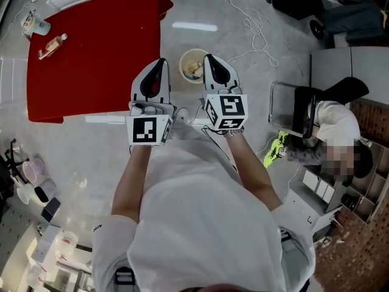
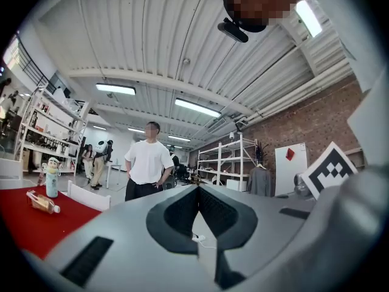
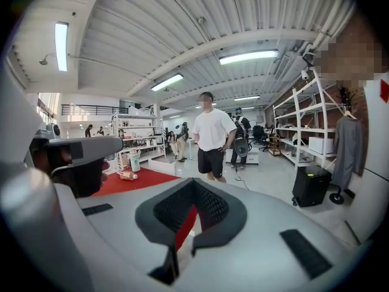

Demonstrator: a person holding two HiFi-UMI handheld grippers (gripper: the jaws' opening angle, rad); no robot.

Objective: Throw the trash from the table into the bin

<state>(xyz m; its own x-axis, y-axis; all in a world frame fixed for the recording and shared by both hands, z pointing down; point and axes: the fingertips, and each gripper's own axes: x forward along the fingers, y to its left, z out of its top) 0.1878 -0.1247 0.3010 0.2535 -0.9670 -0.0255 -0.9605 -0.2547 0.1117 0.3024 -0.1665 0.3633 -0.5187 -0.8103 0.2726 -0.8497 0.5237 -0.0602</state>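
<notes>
Left claw (image 1: pixel 161 62) and right claw (image 1: pixel 208 58), side by side, both closed and empty. Just beyond their tips, a round cream bin (image 1: pixel 193 66) stands on open grey floor (image 1: pixel 200 17). At left is the red-clothed surface (image 1: pixel 103 59), mostly bare. Near its far-left edge a small amber plastic bottle (image 1: pixel 53 46) lies flat, long axis near-left to far-right. An upright pale bottle (image 1: pixel 33 24) stands farther.

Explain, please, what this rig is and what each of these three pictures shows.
A person holds a two-jaw gripper in each hand; there is no robot arm. The head view looks down from the person's head onto the left gripper and right gripper. The other two come from cameras riding on each gripper, looking along its jaws. Both pairs are shut and hold nothing. On the red table are a bottle on its side and a small upright container. The bin stands on the floor beside the table.
</notes>
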